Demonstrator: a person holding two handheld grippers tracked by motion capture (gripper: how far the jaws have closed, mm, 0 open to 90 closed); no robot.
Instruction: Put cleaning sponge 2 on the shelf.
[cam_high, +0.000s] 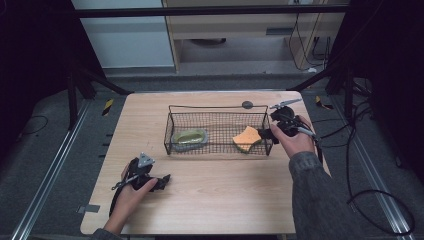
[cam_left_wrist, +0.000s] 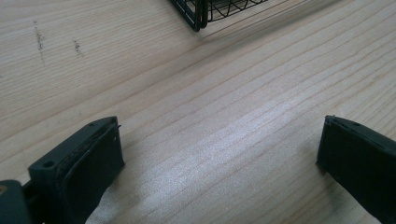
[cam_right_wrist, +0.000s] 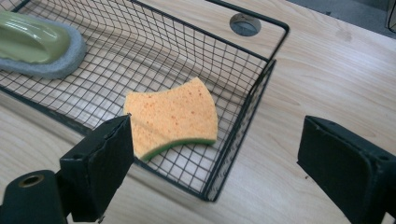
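Pale wooden table (cam_high: 210, 200), grey floor (cam_high: 55, 130), black curtains (cam_high: 30, 50)

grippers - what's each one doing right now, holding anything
Left tool: open, holding nothing, above the bare table.
Right tool: open, holding nothing; the orange sponge lies free in the wire basket.

Orange sponge (cam_right_wrist: 173, 115) with green underside, lying flat, centre of frame, in wire basket (cam_right_wrist: 243, 116) right end

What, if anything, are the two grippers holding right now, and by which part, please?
Nothing is held. The right gripper stands open, with the sponge lying free in the basket. The left gripper is open over bare table.
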